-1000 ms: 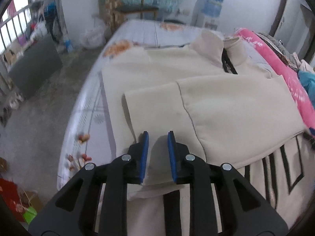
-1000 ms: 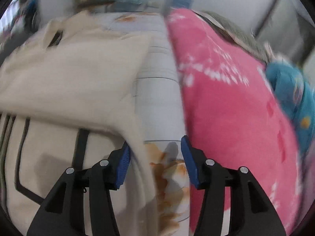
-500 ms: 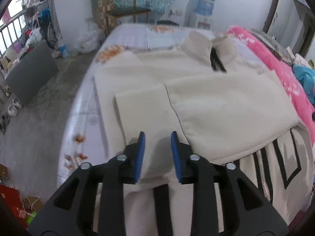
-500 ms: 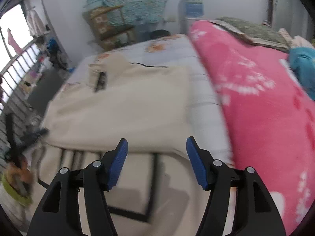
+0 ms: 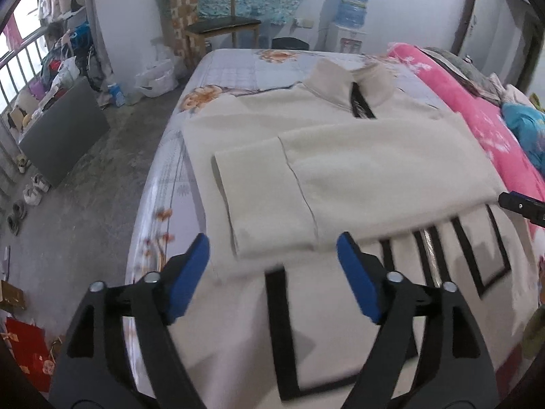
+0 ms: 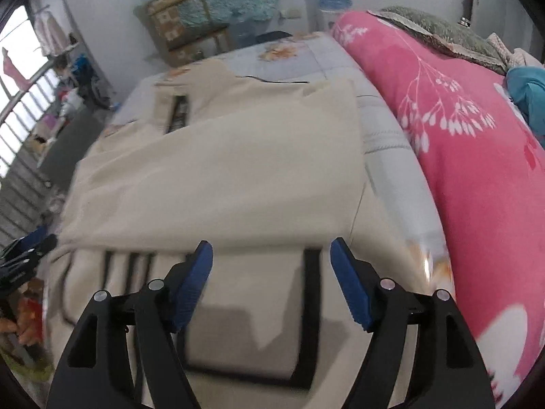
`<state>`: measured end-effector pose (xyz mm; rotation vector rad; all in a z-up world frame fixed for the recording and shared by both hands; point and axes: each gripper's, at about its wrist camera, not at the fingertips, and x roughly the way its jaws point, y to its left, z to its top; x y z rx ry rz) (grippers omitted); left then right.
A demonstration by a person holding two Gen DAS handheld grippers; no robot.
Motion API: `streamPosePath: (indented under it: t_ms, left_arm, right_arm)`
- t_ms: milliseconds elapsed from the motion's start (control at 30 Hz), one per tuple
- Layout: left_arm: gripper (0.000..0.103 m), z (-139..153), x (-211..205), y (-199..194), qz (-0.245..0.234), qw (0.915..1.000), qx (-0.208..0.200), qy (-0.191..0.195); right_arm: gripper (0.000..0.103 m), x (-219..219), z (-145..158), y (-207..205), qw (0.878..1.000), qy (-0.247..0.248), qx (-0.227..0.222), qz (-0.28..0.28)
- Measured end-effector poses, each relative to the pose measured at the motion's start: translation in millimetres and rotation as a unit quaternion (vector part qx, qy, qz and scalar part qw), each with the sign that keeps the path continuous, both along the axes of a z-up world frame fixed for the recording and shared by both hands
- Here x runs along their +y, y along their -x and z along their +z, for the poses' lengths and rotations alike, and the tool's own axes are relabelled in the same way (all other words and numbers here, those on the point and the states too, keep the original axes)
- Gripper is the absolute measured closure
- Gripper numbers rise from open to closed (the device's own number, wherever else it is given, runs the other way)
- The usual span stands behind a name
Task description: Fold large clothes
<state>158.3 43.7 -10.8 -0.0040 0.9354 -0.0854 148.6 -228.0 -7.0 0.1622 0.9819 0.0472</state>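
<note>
Shoes are standing on the grey floor off the left edge of the bed, near a dark board that is leaning there. At the far end of the bed a wooden chair is standing against the wall, and a water dispenser is standing to the right of it.

The cream jacket is lying flat on the bed, with its collar toward the far end and its hem with black stripes toward the near edge. One sleeve is lying folded across the chest, and its cuff is near the left edge of the jacket.

The left gripper is hanging over the hem, just in front of the cuff. Its jaws have just been opening and are now standing wide apart, with nothing between them.

The right gripper is hanging over the right part of the hem. Its jaws have also just been opening; they are apart and are holding nothing.

Along the right edge of the bed a pink blanket is lying, beside the jacket but not touching it.
</note>
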Motion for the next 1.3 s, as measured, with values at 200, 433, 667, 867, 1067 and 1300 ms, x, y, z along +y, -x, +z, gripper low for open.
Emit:
streamPosePath:
  t_ms: [200,433,667,867,1067,1300]
  left_arm:
    - [0.017,-3,-22,61,-0.032,0.9990,0.022,-0.020]
    - [0.017,-25,-28,112,-0.022,0.9978,0.037,-0.051]
    - [0.017,-13,13,170,0.040,0.9984,-0.005,-0.039]
    - [0.017,-10,47,222,0.082,0.9961,-0.017,-0.029]
    - [0.028,-18,61,263,0.086,0.9961,-0.010,0.017]
    - [0.050,-35,68,269,0.077,0.9922,0.003,0.098]
  right_arm:
    - [0.019,38,-3,67,0.999,-0.002,0.007,0.044]
    - [0.016,79,-30,109,0.997,0.040,0.023,0.061]
    - [0.012,101,-35,131,0.995,0.056,0.008,0.083]
    - [0.011,105,-51,137,0.994,0.065,0.008,0.090]
    - [0.009,104,-54,139,0.994,0.064,0.002,0.090]
    - [0.008,106,-55,138,0.994,0.066,0.005,0.091]
